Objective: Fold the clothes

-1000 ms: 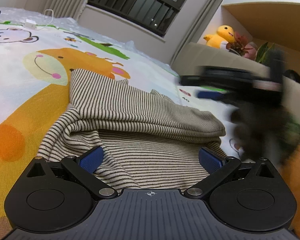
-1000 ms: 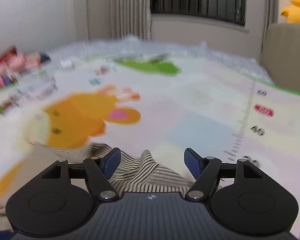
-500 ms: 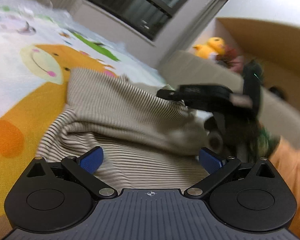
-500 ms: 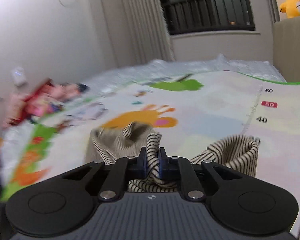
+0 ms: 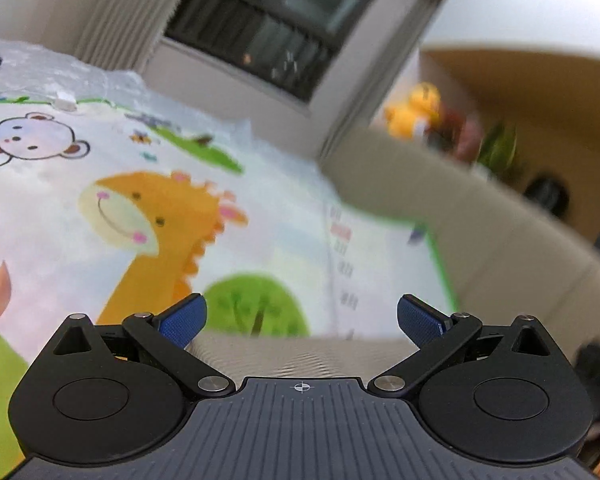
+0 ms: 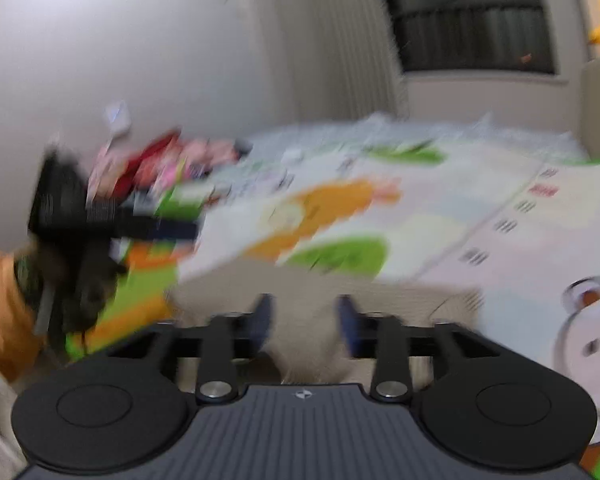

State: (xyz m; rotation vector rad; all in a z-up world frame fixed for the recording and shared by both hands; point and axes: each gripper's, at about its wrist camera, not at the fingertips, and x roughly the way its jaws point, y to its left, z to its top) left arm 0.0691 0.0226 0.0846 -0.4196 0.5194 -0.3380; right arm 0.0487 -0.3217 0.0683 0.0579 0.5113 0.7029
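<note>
The beige striped garment (image 5: 292,354) lies on the cartoon play mat (image 5: 260,220), only its far edge showing under my left gripper (image 5: 300,320). That gripper is open and empty, held above the cloth. In the right wrist view the garment (image 6: 380,296) is a blurred flat band across the mat. My right gripper (image 6: 305,316) hangs over it, its jaws opening, cloth showing between and below the blue pads without being pinched. The left gripper (image 6: 188,232) appears at the left, held by a hand with an orange sleeve (image 6: 0,308).
A beige sofa (image 5: 500,240) borders the mat on the right, with a yellow plush toy (image 5: 416,112) and plants on top. Colourful packets (image 6: 168,164) are piled by the wall at the mat's far left. A window and curtain stand behind.
The right gripper shut on a fold of the garment, swept it sideways, and its jaws have now parted. The left gripper rose and tilted up off the cloth, staying open.
</note>
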